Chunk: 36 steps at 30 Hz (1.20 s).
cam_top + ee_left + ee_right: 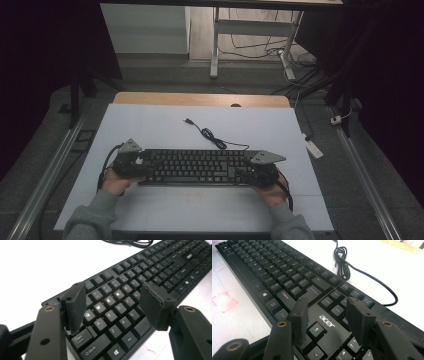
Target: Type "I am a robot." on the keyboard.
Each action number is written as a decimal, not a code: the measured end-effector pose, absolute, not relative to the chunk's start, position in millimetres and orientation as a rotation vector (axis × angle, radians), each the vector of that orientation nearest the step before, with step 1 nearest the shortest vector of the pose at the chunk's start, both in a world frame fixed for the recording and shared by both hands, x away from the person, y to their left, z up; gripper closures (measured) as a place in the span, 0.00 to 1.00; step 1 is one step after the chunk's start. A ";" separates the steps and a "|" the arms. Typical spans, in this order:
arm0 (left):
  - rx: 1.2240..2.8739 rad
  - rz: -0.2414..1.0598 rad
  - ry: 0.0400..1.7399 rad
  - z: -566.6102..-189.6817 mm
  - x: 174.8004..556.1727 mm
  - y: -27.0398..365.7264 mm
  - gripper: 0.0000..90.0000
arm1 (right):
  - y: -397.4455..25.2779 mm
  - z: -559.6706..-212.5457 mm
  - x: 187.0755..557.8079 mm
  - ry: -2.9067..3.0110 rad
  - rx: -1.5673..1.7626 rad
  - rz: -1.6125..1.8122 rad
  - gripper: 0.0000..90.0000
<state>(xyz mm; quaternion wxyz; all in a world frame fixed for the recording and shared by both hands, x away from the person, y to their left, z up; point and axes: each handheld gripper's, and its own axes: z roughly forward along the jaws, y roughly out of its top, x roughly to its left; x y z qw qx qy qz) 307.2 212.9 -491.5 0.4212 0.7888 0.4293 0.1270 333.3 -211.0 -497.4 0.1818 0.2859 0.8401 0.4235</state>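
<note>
Kbd (200, 166) betw. both tools; cable (212, 136) coiled behind.

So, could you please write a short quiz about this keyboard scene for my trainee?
1. True or false: the left gripper is shut on the keyboard.
2. Which brand name shows between the right gripper jaws? A) acer B) dell C) logi
3. Fill in: the keyboard's cable lies coiled on the white ____.

Key: 1 false, its jaws stand open above the keys; 2 A; 3 table.
</note>
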 end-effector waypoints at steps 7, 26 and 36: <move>1.963 0.306 1.042 -487.3 305.0 209.5 0.41 | -211.0 -497.6 333.5 2.372 0.808 1.198 0.59; 2.001 0.277 0.951 -485.1 299.1 187.1 0.42 | -209.8 -498.7 333.6 2.373 0.807 1.197 0.58; 2.032 0.268 0.925 -487.4 298.5 176.8 0.44 | -209.7 -498.7 333.5 2.373 0.808 1.194 0.58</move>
